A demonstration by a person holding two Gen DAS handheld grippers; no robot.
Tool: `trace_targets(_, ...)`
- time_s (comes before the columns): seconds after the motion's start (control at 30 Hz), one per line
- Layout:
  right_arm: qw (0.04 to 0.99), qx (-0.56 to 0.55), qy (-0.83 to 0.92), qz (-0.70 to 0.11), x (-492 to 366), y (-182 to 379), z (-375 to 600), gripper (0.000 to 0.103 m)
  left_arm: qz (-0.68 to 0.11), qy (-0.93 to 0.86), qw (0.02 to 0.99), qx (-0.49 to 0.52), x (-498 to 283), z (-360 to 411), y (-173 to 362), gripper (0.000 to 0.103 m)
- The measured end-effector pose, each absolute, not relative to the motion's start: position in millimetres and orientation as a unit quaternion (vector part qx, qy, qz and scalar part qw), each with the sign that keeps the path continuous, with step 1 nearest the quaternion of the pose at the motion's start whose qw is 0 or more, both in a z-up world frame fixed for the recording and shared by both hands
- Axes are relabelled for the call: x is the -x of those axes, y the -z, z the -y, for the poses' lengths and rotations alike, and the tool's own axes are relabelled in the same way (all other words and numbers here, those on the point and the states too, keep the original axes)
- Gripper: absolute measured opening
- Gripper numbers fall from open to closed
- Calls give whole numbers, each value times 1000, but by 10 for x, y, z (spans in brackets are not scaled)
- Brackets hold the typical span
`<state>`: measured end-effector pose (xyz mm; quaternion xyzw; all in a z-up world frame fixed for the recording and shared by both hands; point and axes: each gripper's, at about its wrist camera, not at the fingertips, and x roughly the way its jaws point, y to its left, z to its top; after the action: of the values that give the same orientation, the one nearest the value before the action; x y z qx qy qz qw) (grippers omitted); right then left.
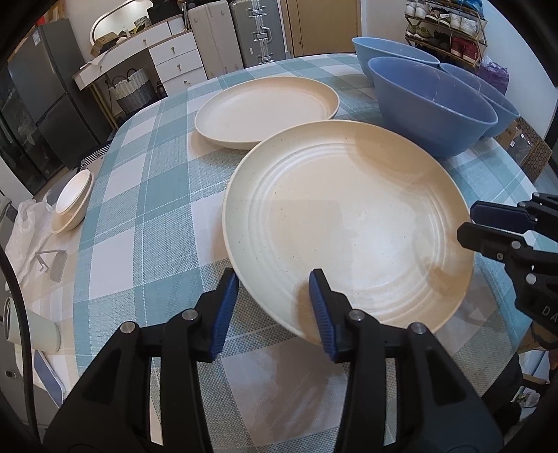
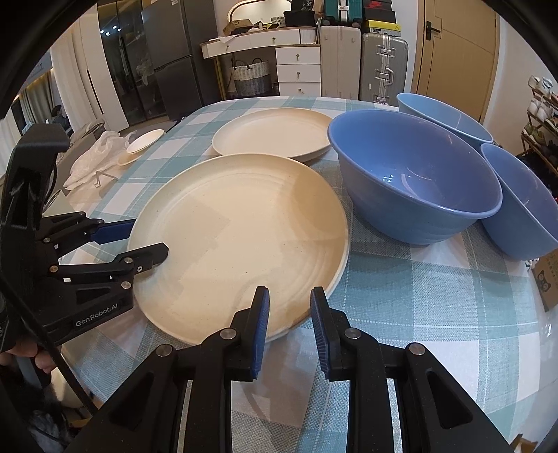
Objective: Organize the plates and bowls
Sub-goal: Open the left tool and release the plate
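A large cream plate (image 1: pixel 348 223) lies on the checked tablecloth; it also shows in the right wrist view (image 2: pixel 237 237). My left gripper (image 1: pixel 275 296) is open with its jaws straddling the plate's near-left rim, one finger over the plate and one outside it. My right gripper (image 2: pixel 289 313) is open at the plate's right rim. A second cream plate (image 1: pixel 266 111) (image 2: pixel 272 134) lies behind. Three blue bowls (image 1: pixel 432 104) (image 2: pixel 415 174) stand to the right.
Two small cream dishes (image 1: pixel 71 202) (image 2: pixel 143 144) are stacked near the table's left edge, beside a white plastic bag (image 2: pixel 94 156). Drawers, suitcases and a basket stand beyond the table (image 1: pixel 139 174). A shoe rack (image 1: pixel 446 28) is at the right.
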<state>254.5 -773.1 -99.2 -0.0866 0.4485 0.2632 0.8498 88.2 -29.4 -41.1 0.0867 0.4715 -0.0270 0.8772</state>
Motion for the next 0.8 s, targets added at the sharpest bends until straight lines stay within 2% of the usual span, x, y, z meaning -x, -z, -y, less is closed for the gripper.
trace_targets(0.03, 851, 87, -262, -447, -2545, 988, 7748, 29, -470, 29, 878, -82, -885, 274, 396, 42)
trace_targets(0.1, 855, 90, -261, -440, -2547, 949, 7773, 36, -464, 32, 882, -69, -886, 233, 352, 52)
trace_targets(0.13, 856, 87, -263, -436, -2542, 923, 7788, 44, -459, 34, 886, -61, -879, 210, 316, 57)
trace_targets(0.17, 858, 81, -267, -432, -2540, 886, 7810, 50, -452, 37, 889, -52, -870, 188, 277, 67)
trace_targets(0.2, 860, 75, -271, -426, -2542, 845, 7829, 52, -446, 38, 893, -44, -859, 165, 235, 75)
trace_targets(0.47, 883, 63, -281, -369, -2558, 443, 8010, 88, -394, 47, 917, 24, -771, -24, -189, 84)
trace_targets(0.57, 895, 64, -276, -344, -2595, 257, 8071, 96, -373, 43, 926, 31, -727, -63, -342, 101)
trace_targets(0.63, 900, 64, -276, -331, -2626, 140, 8113, 101, -357, 40, 933, 35, -690, -94, -443, 101)
trace_targets(0.8, 906, 56, -278, -313, -2733, -135, 8202, 102, -353, 34, 934, 44, -738, -176, -569, 101)
